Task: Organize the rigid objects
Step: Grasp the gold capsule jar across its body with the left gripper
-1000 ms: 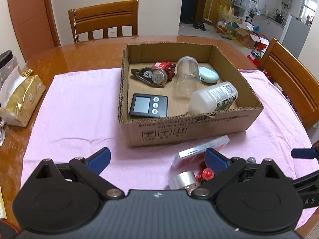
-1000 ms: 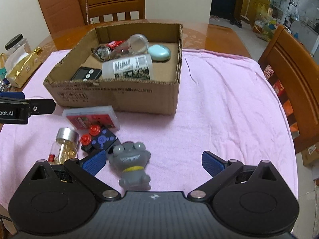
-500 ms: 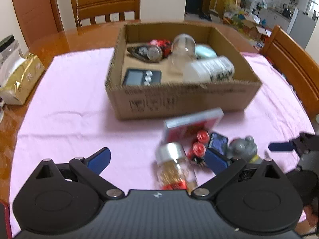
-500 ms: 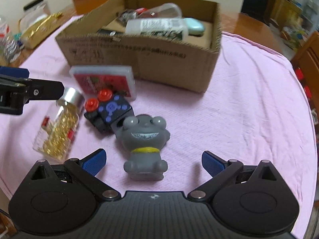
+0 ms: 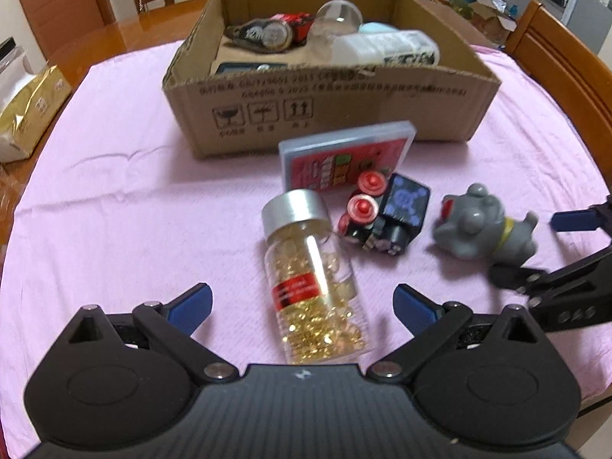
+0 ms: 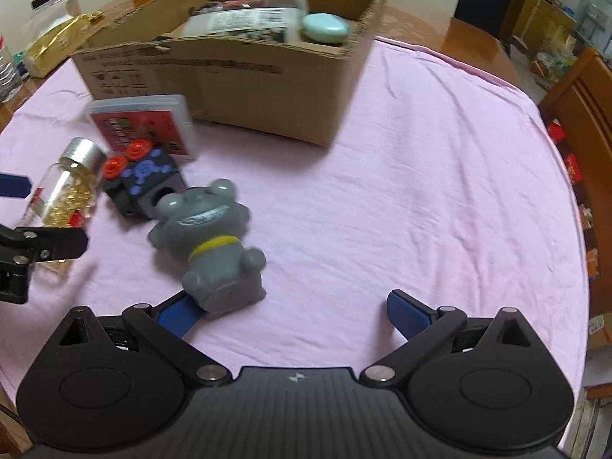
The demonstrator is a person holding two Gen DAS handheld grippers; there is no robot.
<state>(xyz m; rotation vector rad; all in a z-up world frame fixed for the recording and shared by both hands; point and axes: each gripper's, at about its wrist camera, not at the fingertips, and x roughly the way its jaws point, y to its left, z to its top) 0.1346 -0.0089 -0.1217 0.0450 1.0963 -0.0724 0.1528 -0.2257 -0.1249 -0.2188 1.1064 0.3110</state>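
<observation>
A cardboard box [image 5: 329, 114] holding several objects stands on the pink cloth [image 5: 114, 206]. In front of it lie a red card case [image 5: 344, 157], a black toy with red knobs [image 5: 386, 214], a glass bottle of gold capsules [image 5: 313, 275] and a grey toy figure [image 5: 482, 225]. My left gripper [image 5: 302, 306] is open, its jaws either side of the bottle's base. My right gripper [image 6: 290, 313] is open; its left finger [image 6: 176, 313] touches the grey figure [image 6: 214, 237], which lies on its side. The bottle [image 6: 65, 187] shows at the left of the right wrist view.
A gold foil packet [image 5: 30, 111] and a jar [image 6: 53, 4] sit at the table's left edge. Wooden chairs [image 5: 566, 57] stand behind and to the right. The box's near wall [image 6: 229, 84] is close behind the loose objects.
Both grippers have moved down and forward toward the loose objects. The bottle now lies between my left jaws; the grey figure has tipped and now touches my right gripper's left finger.
</observation>
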